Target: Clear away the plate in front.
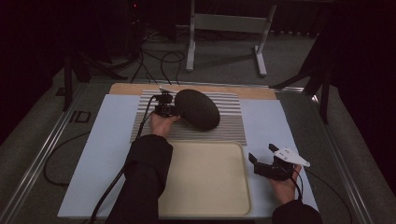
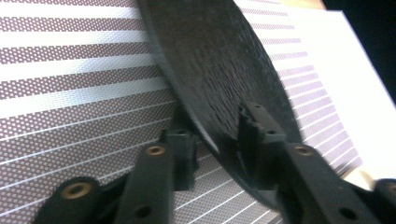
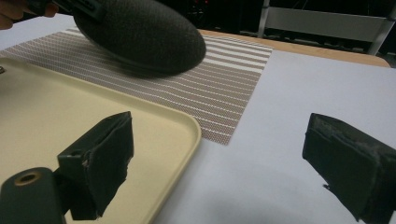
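Observation:
A dark, rough-textured round plate (image 1: 198,108) is tilted up over the striped placemat (image 1: 224,128). My left gripper (image 1: 172,111) is shut on its left rim. In the left gripper view the plate (image 2: 219,70) runs edge-on between the two black jaws, and my left gripper (image 2: 215,140) clamps its rim. In the right gripper view the plate (image 3: 144,32) hangs just above the placemat (image 3: 219,98). My right gripper (image 1: 262,159) stands open beside the cream tray (image 1: 205,205), over the pale blue sheet, with nothing between its fingers; its jaws are wide apart in its own view (image 3: 219,163).
The cream tray (image 3: 42,116) lies bare in front of the placemat. A pale blue sheet (image 1: 107,140) covers the table. Cables trail off the left side, and a metal stand (image 1: 224,28) rises on the floor beyond the far edge.

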The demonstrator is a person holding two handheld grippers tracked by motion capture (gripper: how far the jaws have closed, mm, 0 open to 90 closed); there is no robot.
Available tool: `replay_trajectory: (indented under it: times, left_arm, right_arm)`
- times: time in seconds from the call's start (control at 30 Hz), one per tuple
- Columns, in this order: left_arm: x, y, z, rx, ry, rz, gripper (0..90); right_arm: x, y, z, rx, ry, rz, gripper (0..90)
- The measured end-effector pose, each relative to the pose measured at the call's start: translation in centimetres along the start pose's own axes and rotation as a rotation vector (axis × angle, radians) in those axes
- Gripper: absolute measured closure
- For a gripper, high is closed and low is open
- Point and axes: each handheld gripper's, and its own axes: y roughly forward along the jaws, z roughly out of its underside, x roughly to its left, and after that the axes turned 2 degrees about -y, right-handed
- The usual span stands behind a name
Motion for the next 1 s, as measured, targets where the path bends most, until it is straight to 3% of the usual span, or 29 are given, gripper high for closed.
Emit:
replay_trajectory:
  times: [0.2,0.23,0.43,0.47,0.5,1.0]
  left_arm:
    - [-0.17,0.39,0.14,0.010,-0.047,0.044,76.4]
    - [-0.15,0.44,0.21,0.003,-0.084,0.058,77.8]
    - [0.16,0.05,0.28,-0.030,-0.177,0.121,83.9]
    - [0.16,0.05,0.28,-0.030,-0.177,0.121,85.2]
    - [0.24,-0.13,0.29,-0.049,-0.209,0.140,85.2]
    - [0.34,-0.08,0.73,-0.098,-0.304,0.130,87.1]
  right_arm:
    - [-0.03,-0.01,0.00,0.002,0.002,0.001,9.0]
    - [-0.05,-0.01,0.01,0.003,0.001,0.002,9.0]
    - [-0.06,-0.04,0.02,0.004,0.002,0.002,9.0]
    - [-0.06,-0.04,0.02,0.004,0.002,0.002,9.0]
    - [-0.06,-0.05,0.02,0.004,0.002,0.002,9.0]
    - [-0.17,-0.16,0.05,0.001,0.001,0.005,9.1]
